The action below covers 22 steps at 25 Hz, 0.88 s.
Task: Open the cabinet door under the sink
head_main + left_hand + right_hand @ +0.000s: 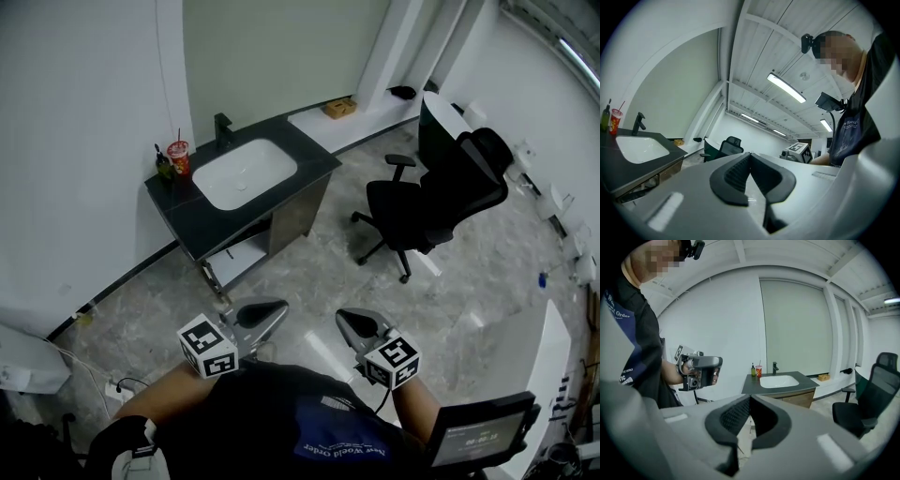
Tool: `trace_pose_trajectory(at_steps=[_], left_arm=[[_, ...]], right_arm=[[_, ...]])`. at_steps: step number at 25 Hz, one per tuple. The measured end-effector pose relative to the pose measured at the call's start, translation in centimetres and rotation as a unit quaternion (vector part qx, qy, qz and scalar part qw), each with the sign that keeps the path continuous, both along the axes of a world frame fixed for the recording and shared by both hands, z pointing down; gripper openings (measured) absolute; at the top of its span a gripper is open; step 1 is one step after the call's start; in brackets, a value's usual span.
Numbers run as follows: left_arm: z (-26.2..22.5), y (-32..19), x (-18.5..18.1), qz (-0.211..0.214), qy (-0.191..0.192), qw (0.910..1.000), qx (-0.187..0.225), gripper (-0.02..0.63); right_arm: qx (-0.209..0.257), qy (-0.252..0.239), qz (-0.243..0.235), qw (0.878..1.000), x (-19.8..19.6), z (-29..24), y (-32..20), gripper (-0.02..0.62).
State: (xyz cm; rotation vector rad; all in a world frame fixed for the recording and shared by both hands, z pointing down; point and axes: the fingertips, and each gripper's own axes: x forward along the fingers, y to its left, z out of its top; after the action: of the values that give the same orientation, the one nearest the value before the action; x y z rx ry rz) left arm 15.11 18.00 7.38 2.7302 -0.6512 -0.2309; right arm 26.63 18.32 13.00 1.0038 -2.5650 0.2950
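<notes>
The sink cabinet (pixel 298 214) stands against the far wall, with a dark top, a white basin (pixel 244 173) and a black tap (pixel 222 129). Its brown door on the right side looks closed; the left side shows an open shelf (pixel 236 259). Both grippers are held close to my body, well short of the cabinet. My left gripper (pixel 272 309) is shut and empty. So is my right gripper (pixel 349 321). In the right gripper view the cabinet (pixel 797 398) lies straight ahead beyond the shut jaws (pixel 750 398). In the left gripper view it sits at the left edge (pixel 647 180).
A red cup (pixel 178 155) and a dark bottle (pixel 162 161) stand on the counter's left end. A black office chair (pixel 441 197) stands right of the cabinet. A cardboard box (pixel 339 108) lies on the ledge behind. A power strip (pixel 117 389) lies on the floor at left.
</notes>
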Motion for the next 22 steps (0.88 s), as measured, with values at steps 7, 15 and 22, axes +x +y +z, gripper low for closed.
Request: trace_pose_trajectory(at_steps=[7,15,22], left_arm=[[0.5,-4.0,2.8,0.005,0.004,0.9999,0.016,0.000],[0.7,-13.2,6.5,0.013,0.004,0.9998,0.013,0.000],[1.1,-18.7,7.7,-0.022,-0.016,0.9996,-0.001,0.000]], right_arm=[[-0.001,0.018,-0.011,1.000,1.3,-0.2,-4.3,0.002],[0.005,0.014,0.001,1.000,5.9,-1.8,-13.8,0.002],[0.003,-0.017,-0.011,1.000,8.9,-1.2,-19.7,0.002]])
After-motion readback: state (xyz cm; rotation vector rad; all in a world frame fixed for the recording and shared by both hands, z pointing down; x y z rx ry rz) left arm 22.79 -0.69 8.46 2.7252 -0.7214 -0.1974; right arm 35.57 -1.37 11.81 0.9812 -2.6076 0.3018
